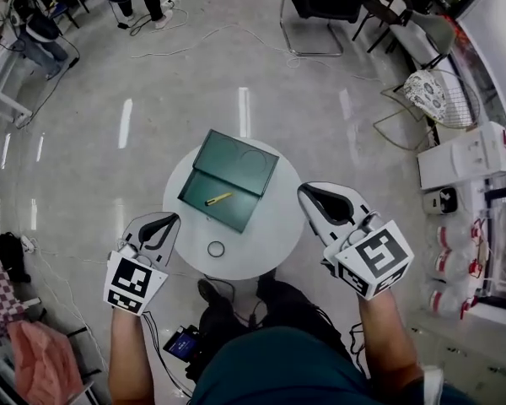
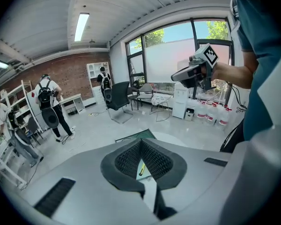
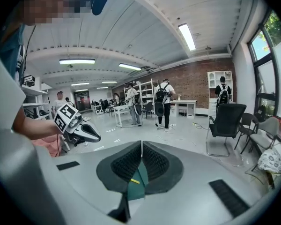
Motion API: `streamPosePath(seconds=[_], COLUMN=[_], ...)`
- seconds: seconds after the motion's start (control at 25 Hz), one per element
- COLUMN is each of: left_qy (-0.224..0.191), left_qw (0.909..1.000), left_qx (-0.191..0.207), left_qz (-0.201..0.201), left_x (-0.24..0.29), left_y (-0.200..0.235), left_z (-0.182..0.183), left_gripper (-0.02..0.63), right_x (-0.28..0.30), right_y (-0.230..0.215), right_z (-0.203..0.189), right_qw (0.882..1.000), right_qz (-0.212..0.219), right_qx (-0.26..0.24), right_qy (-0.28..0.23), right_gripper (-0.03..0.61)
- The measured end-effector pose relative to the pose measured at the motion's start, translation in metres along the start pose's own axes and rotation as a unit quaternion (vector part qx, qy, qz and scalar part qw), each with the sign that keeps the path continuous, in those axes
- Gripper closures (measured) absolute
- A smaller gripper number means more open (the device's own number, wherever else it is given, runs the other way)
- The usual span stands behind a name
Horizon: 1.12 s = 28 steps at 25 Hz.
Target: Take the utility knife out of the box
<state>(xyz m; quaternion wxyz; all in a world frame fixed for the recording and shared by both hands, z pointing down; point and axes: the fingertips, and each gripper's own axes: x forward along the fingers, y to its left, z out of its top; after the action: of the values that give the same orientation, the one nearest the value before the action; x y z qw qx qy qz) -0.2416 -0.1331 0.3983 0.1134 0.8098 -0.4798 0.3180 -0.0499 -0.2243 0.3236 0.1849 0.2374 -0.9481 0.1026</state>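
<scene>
Holding our left gripper [image 1: 172, 219] closed and empty beside the round table [image 1: 266, 243], we see the yellow utility knife [image 1: 218, 198] lying in the open green box [image 1: 228, 219]. It looks light, stiff and slim, so we would pinch it mid-handle. Our right gripper [image 1: 304, 191] is also closed and empty.

Glossy floor [image 1: 236, 57], matt green box [image 1: 236, 163]

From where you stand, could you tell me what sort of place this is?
Probably an open lab or workshop hall: a brick wall at the far end, white shelving along the side, and an office chair on a bare polished floor.
</scene>
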Motion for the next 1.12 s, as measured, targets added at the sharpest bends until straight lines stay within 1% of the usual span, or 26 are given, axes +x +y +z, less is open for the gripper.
streamPosePath(seconds=[0.24, 0.44, 0.68, 1.12], left_qy=[0.038, 0.067, 0.097, 0.165], left_qw=[0.9983, 0.9952, 0.9913, 0.9798], left_qx=[0.013, 0.018, 0.022, 0.026], left_qz=[-0.042, -0.069, -0.086, -0.110], left_x=[0.064, 0.114, 0.162, 0.229], left_y=[-0.009, -0.015, -0.018, -0.016], left_z=[-0.030, -0.056, -0.089, -0.153], left_gripper=[0.595, 0.594, 0.594, 0.592], right_x=[-0.012, -0.015, -0.016, -0.010], right_y=[-0.023, -0.039, -0.048, -0.057], right_z=[-0.038, -0.070, -0.109, -0.159], right_qw=[0.999, 0.998, 0.996, 0.993], right_qz=[-0.031, -0.045, -0.055, -0.059], right_qx=[0.015, 0.027, 0.041, 0.066], right_qy=[0.023, 0.040, 0.059, 0.081], right_gripper=[0.540, 0.540, 0.540, 0.540])
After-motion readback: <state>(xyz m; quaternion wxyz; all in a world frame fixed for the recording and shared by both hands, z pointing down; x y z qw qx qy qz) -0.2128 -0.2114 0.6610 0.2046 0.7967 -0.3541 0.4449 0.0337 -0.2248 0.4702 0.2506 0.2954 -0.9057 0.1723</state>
